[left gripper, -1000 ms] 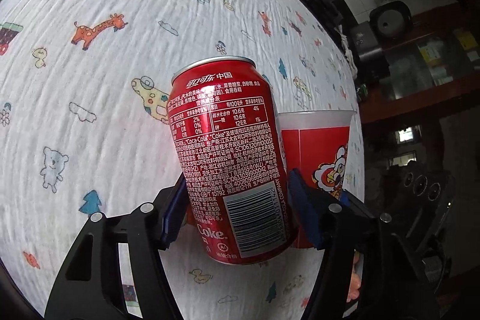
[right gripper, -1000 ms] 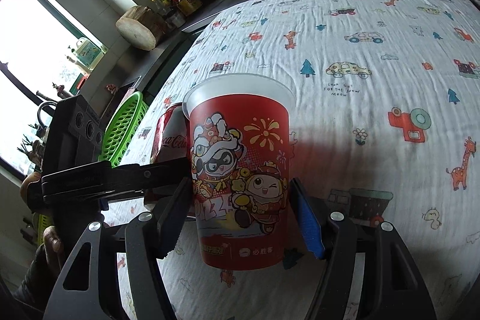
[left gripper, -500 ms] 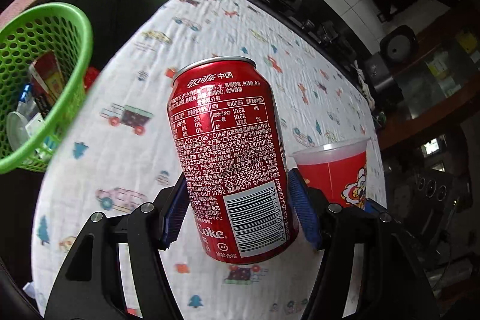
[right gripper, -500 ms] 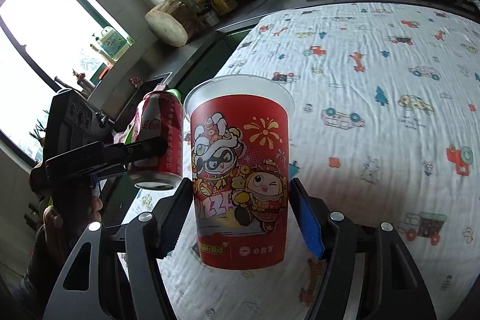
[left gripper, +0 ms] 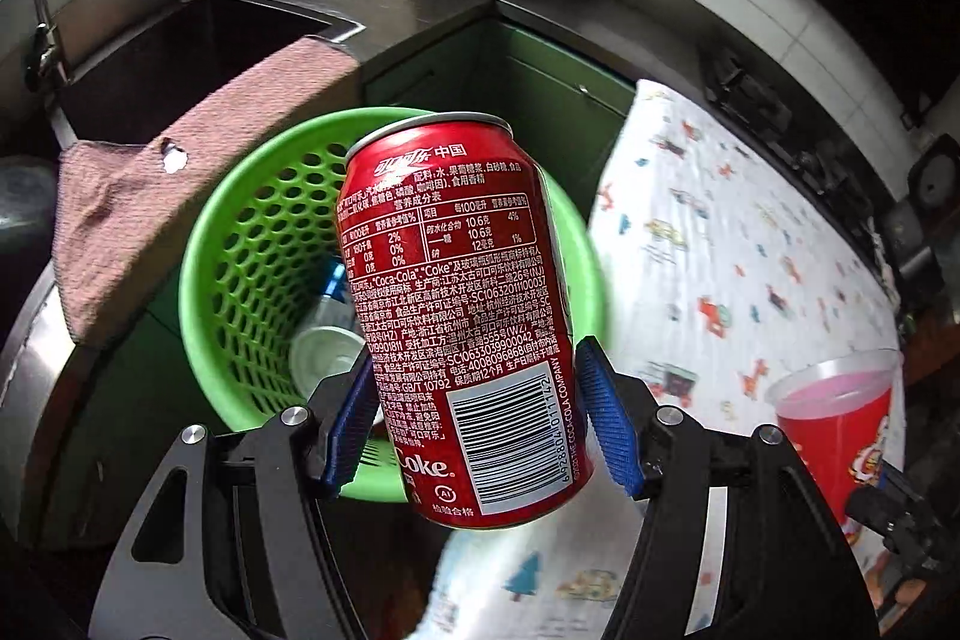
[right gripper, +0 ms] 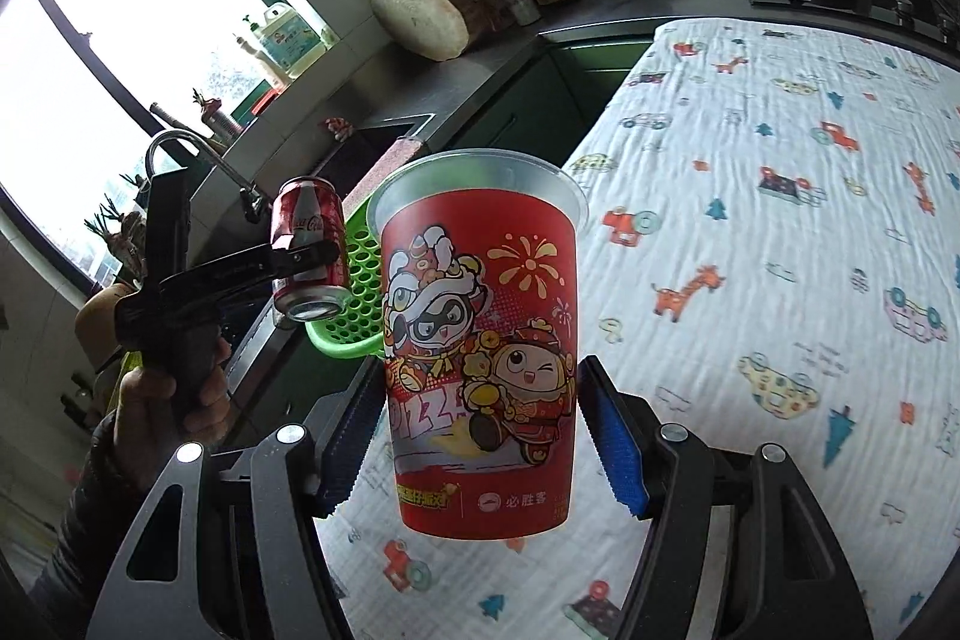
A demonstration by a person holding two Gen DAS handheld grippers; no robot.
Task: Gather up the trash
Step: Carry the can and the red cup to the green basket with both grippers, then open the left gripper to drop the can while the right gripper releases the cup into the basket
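Can: red Coca-Cola can (left gripper: pixel 462 316) pinched between the blue pads of the left claw (left gripper: pixel 477 415), standing upright, top rim away from the palm.
Can versus basket: green perforated basket (left gripper: pixel 252 244) sits straight beyond and below the left claw; in the left wrist view the can covers the basket's mouth, so I judge it close to over the opening, though height above it can't be read.
Long axis: can's axis runs up from the left claw, roughly square to the fingers; a straight release should send it down base 1st.
Cup: red printed plastic cup (right gripper: pixel 480 370) clamped in the right claw (right gripper: pixel 483 439), upright, open mouth on top, hanging over the patterned cloth (right gripper: pixel 780 244) on the worktop.
Nearer hand: left, clearly. From the right wrist view the left claw (right gripper: pixel 303 259) and its can (right gripper: pixel 309 247) are off to the left and ahead, right by the basket rim (right gripper: pixel 354 244); the cup trails behind.
Basket contents: a clear bottle (left gripper: pixel 327 334) and other bits lie at the bottom, partly hidden by the can.
Materials: can is thin, glossy metal, easy to dent; cup is thin frosted plastic, tapered, likely to flex; basket is moulded plastic with round holes; cloth is crinkled white cotton with cartoon prints.
Surroundings: brownish towel (left gripper: pixel 198 148) draped over the sink edge, just left of the basket.
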